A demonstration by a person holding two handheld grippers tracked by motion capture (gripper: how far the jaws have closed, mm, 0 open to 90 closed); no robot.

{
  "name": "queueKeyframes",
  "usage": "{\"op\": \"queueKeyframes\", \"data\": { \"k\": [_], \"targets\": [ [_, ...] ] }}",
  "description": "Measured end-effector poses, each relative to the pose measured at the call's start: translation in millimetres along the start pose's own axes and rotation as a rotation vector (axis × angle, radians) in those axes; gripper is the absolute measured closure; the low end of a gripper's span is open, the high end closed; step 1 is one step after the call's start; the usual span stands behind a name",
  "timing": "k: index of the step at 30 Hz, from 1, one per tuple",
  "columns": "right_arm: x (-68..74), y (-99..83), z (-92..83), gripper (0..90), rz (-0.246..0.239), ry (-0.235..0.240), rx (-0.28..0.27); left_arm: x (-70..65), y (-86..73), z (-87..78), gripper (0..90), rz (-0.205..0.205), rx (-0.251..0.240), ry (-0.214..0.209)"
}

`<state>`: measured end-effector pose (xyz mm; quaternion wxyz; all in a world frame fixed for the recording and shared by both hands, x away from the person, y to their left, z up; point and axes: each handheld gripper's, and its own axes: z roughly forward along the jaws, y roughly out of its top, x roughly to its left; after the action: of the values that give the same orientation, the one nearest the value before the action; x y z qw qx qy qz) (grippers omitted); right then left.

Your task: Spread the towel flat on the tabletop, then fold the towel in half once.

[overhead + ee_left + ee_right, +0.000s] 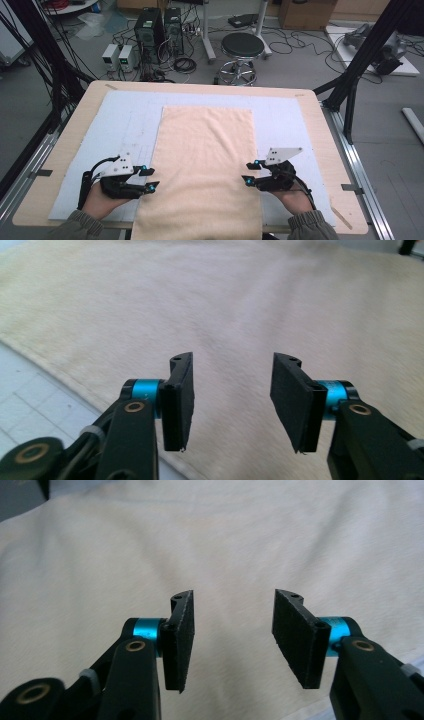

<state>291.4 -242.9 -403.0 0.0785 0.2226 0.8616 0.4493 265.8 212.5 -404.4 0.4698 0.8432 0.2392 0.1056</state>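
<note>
The cream-coloured rectangular cloth towel lies flat and spread out lengthwise down the middle of a pale blue-white mat, which covers most of the light wooden table; the towel's far edge stops short of the mat's far edge, and its near end reaches the table's near edge at the bottom of the high view. The left gripper, black with bright blue collars behind its pads and a grey three-cornered plate on top, sits at the towel's left long edge, pointing inward across the fabric, with the person's left hand wrapped around its body and an olive sleeve behind it. The right gripper, built the same way, faces it from the towel's right long edge, held in the right hand. The two grippers are well apart, with the width of the towel between them. In the left gripper view the jaws stand parted with a clear gap, nothing between the pads, and the towel spreading beneath and beyond them, its edge running diagonally against the gridded mat. In the right gripper view the jaws are likewise apart and hold nothing, hovering over the towel's soft surface.
</note>
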Motion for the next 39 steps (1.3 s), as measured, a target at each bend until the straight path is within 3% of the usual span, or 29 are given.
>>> {"op": "queueKeyframes", "data": {
  "k": [5,9,14,22,35,37,39],
  "targets": [
    [-15.8,4.8,3.9,34.1,0.057,-0.088,-0.005,15.6,5.6,3.8,42.5,-0.049,-0.003,0.043],
    [-28.6,12.8,5.6,28.6,0.093,-0.126,-0.023,25.8,12.2,2.9,37.1,-0.064,-0.010,0.102],
    [-40.9,28.3,8.2,25.9,0.101,-0.120,-0.048,36.7,22.1,3.1,33.9,-0.072,-0.020,0.141],
    [-54.6,49.8,16.8,25.7,0.070,-0.124,-0.021,50.7,36.0,2.4,33.9,-0.086,-0.030,0.168],
    [-63.0,49.9,18.2,25.6,0.081,-0.124,-0.006,65.3,40.7,1.4,34.0,-0.113,-0.040,0.178],
    [-64.8,52.0,17.6,25.7,0.069,-0.137,-0.005,68.6,46.0,1.2,34.0,-0.110,-0.024,0.185],
    [-67.9,55.3,16.5,25.7,0.070,-0.141,0.000,72.0,53.8,-0.8,34.1,-0.100,-0.041,0.193]
  ]
}}
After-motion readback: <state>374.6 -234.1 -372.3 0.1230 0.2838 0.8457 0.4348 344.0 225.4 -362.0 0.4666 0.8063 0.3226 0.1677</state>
